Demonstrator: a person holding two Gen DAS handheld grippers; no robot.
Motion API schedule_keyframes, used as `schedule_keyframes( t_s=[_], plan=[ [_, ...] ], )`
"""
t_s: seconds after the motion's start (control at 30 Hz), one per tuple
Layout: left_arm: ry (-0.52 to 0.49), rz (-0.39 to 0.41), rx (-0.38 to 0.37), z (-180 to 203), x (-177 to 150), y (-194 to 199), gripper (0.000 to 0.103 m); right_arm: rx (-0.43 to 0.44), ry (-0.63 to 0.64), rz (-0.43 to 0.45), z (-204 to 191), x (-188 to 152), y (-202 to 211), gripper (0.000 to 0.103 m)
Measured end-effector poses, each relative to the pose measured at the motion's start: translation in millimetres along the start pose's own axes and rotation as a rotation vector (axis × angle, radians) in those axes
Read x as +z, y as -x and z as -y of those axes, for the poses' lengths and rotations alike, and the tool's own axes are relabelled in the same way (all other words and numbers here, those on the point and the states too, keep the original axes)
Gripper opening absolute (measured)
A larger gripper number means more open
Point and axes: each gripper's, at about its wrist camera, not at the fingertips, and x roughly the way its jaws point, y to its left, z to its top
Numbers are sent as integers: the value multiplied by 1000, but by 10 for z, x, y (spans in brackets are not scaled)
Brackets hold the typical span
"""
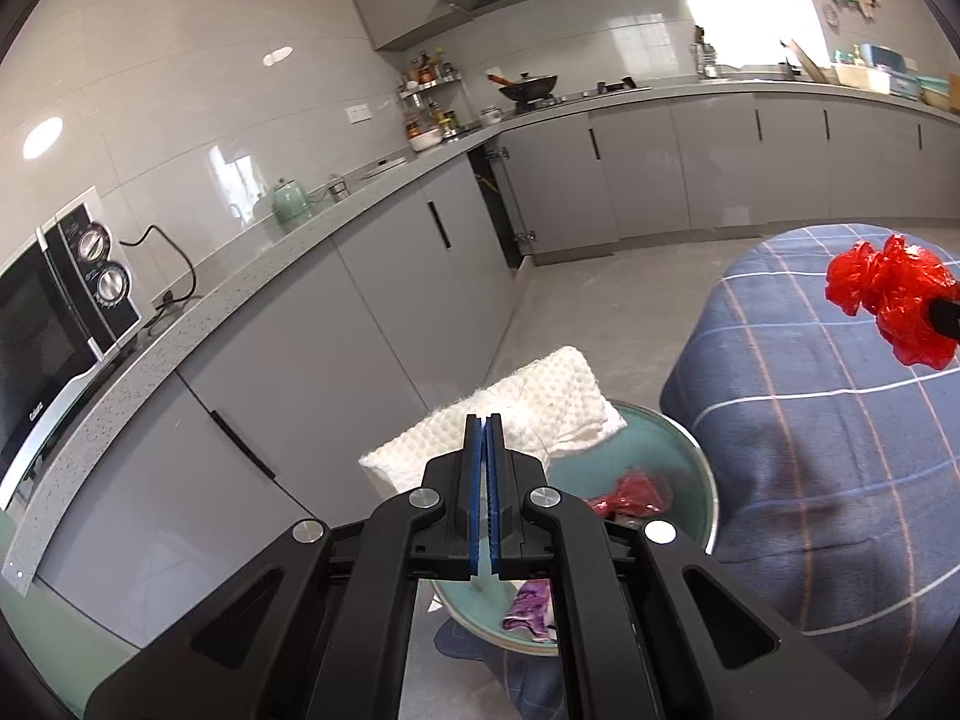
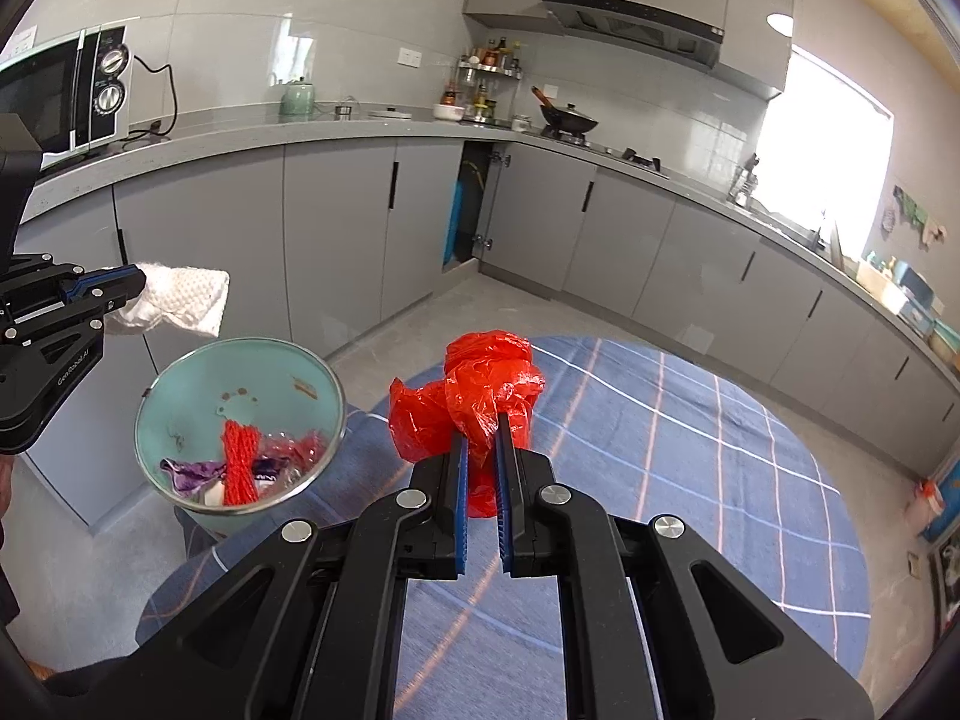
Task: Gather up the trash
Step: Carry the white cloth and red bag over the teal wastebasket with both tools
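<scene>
Left tool (image 2: 141, 285) clamping white paper towel (image 2: 186, 300) just above teal bin (image 2: 180, 372) (nearer); right tool (image 2: 482, 420) gripping red bag (image 2: 474, 390), farther right.

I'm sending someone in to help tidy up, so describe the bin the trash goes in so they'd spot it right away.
Find the round table with the blue plaid cloth in the middle of the kitchen. On the floor beside it, toward the grey cabinets, stands a small round teal bin with a shiny metal rim. It already holds red and purple wrappers, and nothing else nearby is teal and open-topped.
</scene>
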Motion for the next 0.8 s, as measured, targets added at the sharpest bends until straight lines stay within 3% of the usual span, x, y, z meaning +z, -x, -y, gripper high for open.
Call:
schedule_keyframes(
  t_s=[0.8],
  plan=[
    [73,-44,93,-491,-74,-297,2,111,98,11,-639,418,-375,8]
  ],
)
